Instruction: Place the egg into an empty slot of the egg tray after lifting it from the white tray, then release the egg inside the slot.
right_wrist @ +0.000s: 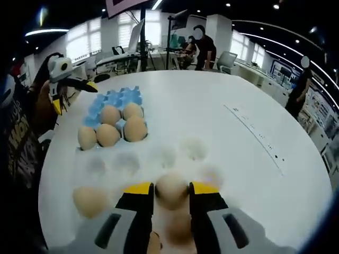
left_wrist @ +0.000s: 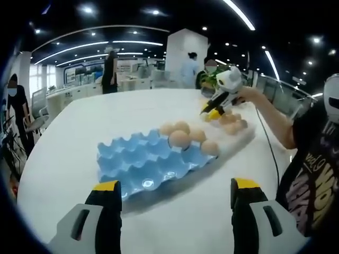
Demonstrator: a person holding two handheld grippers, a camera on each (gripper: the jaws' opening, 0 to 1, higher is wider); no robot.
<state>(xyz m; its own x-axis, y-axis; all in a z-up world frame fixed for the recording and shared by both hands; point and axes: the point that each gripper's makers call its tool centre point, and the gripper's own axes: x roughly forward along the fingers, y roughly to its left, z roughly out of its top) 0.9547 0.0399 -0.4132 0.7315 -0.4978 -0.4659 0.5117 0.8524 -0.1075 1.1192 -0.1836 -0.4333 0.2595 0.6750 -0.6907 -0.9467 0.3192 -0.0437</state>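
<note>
Open-plan office under a dark ceiling with long strip lights point(left_wrist: 241, 13) and round spotlights. Large white table point(right_wrist: 212, 111), white pillar point(left_wrist: 183, 50), bright windows point(right_wrist: 79, 45), desks, people standing.

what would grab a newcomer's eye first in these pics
The right gripper pinching an egg over the white tray, low in the right gripper view. Then the blue egg tray mid-table in the left gripper view, five eggs clustered at its far end.

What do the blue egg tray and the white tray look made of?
The blue egg tray looks like thin moulded plastic: glossy glints in its cups. The white tray seems translucent whitish plastic, its hollows showing only faintly; the material is uncertain. The right gripper is shut on a tan egg.
</note>
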